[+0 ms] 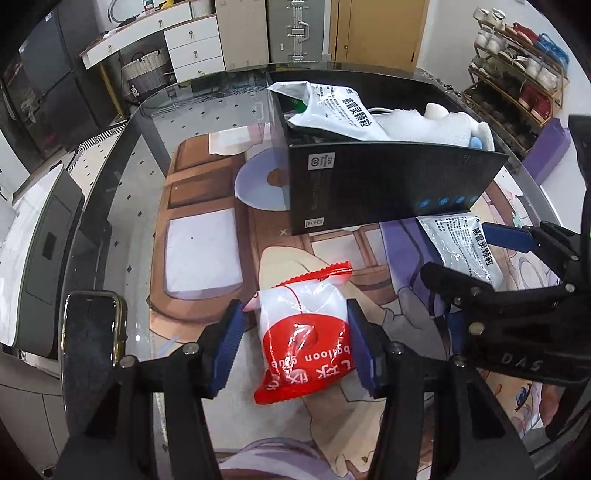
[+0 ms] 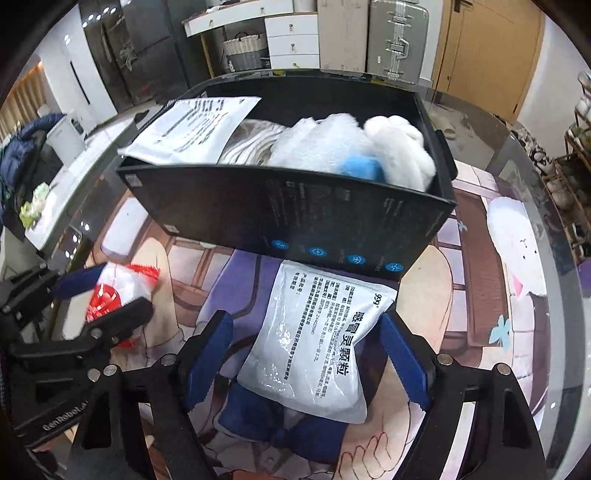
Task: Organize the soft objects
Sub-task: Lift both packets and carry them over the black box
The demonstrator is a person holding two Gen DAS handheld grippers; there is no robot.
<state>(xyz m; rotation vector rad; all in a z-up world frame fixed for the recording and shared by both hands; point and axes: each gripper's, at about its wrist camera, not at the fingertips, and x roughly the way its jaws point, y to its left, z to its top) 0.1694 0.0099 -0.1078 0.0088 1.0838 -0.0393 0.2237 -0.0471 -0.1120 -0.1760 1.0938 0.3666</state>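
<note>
Left wrist: left gripper (image 1: 295, 347) jaws wide around red packet (image 1: 304, 332).

1. We see a home, most likely a living or dining room by the entrance.
2. A shoe rack (image 1: 517, 70) loaded with sneakers stands against the wall beside a wooden door (image 1: 380, 29).
3. A white drawer unit (image 1: 192, 48) sits under a desk, with a woven basket (image 1: 144, 70) beside it.
4. A silver suitcase (image 2: 397, 37) stands upright near the door.
5. The glass table (image 1: 207, 107) covers an anime-print mat (image 2: 517, 258), a personal touch we would expect in a home.
6. A jacket (image 2: 22, 147) hangs over a chair beside the table.
</note>
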